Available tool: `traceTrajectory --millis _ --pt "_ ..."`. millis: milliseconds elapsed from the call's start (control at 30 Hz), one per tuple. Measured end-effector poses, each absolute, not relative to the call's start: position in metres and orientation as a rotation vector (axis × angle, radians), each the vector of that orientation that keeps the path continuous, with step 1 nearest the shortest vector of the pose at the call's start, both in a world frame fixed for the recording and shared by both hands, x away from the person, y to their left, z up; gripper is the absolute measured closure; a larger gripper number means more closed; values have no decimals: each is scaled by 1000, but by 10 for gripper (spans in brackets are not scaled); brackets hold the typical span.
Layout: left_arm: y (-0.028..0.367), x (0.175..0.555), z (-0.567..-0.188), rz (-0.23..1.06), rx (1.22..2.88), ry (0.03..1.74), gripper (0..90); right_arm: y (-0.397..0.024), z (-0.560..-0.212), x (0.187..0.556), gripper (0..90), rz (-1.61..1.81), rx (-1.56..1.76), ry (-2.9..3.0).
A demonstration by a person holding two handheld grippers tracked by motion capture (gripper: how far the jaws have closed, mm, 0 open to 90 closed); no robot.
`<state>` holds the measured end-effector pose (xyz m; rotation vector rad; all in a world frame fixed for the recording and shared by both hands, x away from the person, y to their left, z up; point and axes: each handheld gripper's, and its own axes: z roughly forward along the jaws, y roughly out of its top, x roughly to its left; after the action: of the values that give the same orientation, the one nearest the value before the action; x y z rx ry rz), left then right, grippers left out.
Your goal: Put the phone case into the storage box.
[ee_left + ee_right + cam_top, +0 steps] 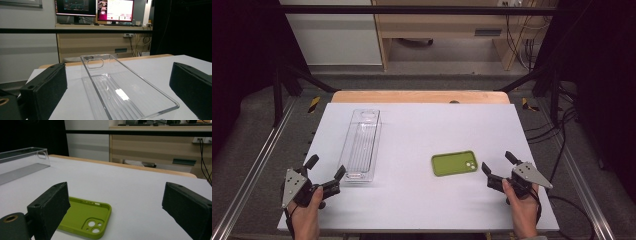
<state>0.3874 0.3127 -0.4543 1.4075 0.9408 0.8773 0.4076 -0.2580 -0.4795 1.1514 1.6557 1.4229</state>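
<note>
Phone case just ahead of right gripper, untouched | clear tray before left gripper | both spread wide

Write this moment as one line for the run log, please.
left gripper: open, empty, near clear plastic tray | right gripper: open, empty, beside green phone case | both items flat on white table

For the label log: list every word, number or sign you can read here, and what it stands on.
No text here can be read.
Two monitors behind the table: screen content too small and blurred.
Green phone case: no print visible.
Clear plastic tray: no label visible.
</note>
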Motion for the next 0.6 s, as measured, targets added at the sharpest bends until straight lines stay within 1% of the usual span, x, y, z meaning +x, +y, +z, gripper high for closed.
traceTrajectory --millis 167,200,333,433,467,500,567,600 --pt "311 389 -455 867 1412 944 7 -254 -481 409 67 1343 1174 1666" --pt "310 390 -455 864 1409 943 8 -252 -482 410 92 1282 1190 1665" --pt "309 390 -456 862 1422 941 8 -251 -480 410 123 1252 1260 1712" --pt "309 390 -456 864 1422 940 7 -249 -480 410 123 1212 1296 1723" --pt "308 390 -457 860 1423 946 7 -248 -479 410 105 1142 1330 1740" --pt "309 390 -457 856 1424 948 8 -248 -478 411 103 1145 1353 1760" --pt "309 389 -458 853 1421 951 8 -248 -477 412 104 1153 1378 1782" --pt "309 389 -458 845 1413 956 8 -248 -474 415 123 1139 1404 1839"
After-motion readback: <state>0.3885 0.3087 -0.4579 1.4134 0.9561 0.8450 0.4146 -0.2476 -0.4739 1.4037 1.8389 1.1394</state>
